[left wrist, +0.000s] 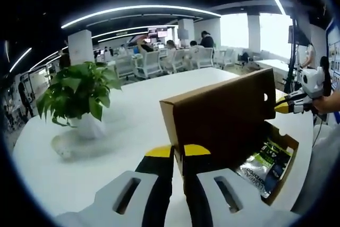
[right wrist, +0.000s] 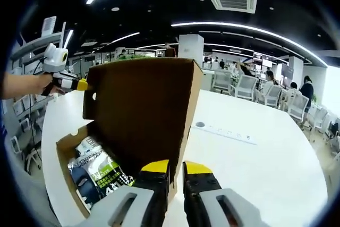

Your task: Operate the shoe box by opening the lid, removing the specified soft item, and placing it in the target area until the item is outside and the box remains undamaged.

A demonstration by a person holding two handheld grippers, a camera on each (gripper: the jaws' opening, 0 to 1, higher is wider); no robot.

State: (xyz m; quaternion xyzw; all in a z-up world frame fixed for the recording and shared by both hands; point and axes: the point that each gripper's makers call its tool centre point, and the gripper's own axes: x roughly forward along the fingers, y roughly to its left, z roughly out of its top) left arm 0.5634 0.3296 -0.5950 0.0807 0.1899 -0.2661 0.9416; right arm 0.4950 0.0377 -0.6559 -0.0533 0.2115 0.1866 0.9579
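A brown cardboard shoe box (left wrist: 286, 143) (right wrist: 65, 151) stands on the white table with its lid (left wrist: 223, 115) (right wrist: 143, 110) raised upright. Inside lies a soft packet (left wrist: 263, 168) (right wrist: 98, 176) printed in green, black and white. My left gripper (left wrist: 178, 151) is shut on one end of the lid, its yellow-tipped jaws on either side of the cardboard edge. My right gripper (right wrist: 176, 167) is shut on the lid's other end. Each gripper also appears in the other's view at the far end of the lid: the right gripper (left wrist: 284, 106) and the left gripper (right wrist: 79, 84).
A leafy plant in a white pot (left wrist: 79, 91) stands on the white table (left wrist: 133, 110) left of the box. A white power strip (right wrist: 226, 132) lies beyond the box. Office chairs (left wrist: 149, 62) and seated people fill the background. A hand (right wrist: 26, 83) holds the left gripper.
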